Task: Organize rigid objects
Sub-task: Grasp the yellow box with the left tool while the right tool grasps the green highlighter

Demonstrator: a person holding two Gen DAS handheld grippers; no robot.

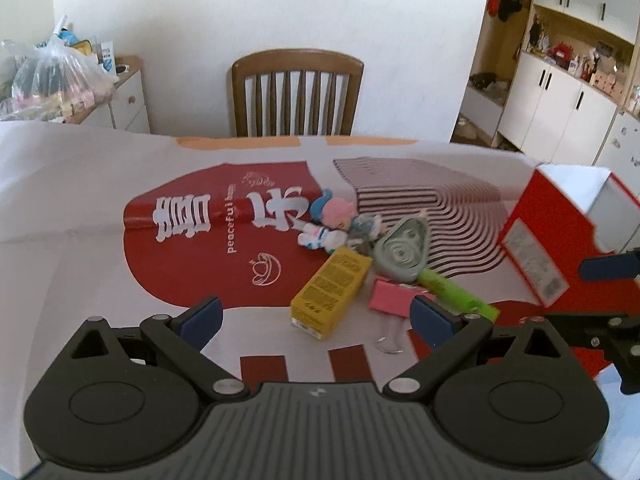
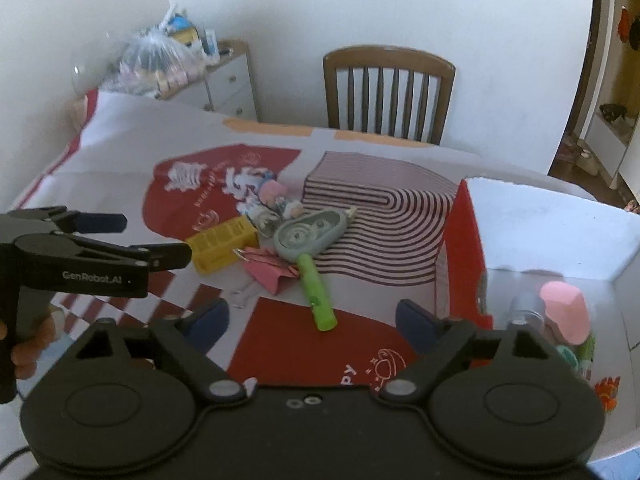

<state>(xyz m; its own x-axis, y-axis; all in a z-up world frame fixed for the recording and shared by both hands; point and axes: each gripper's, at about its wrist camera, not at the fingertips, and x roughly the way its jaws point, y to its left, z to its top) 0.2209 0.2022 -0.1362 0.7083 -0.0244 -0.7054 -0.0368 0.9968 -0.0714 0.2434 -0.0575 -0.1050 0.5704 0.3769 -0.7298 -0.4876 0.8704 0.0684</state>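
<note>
Looks like a home dining room: wooden slat-back chair (image 1: 298, 92) at centre top, white cupboards (image 1: 560, 108) with cluttered shelves upper right, stuffed plastic bag (image 1: 56, 76) on a small dresser upper left.

A wooden chair (image 1: 298, 92) stands behind the table, a filled plastic bag (image 1: 56, 80) on a white cabinet (image 1: 128, 106) nearby.

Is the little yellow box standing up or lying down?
Lying down. The yellow box rests on its long side on the tablecloth, beside the pink clip and the grey-green oval thing.
</note>
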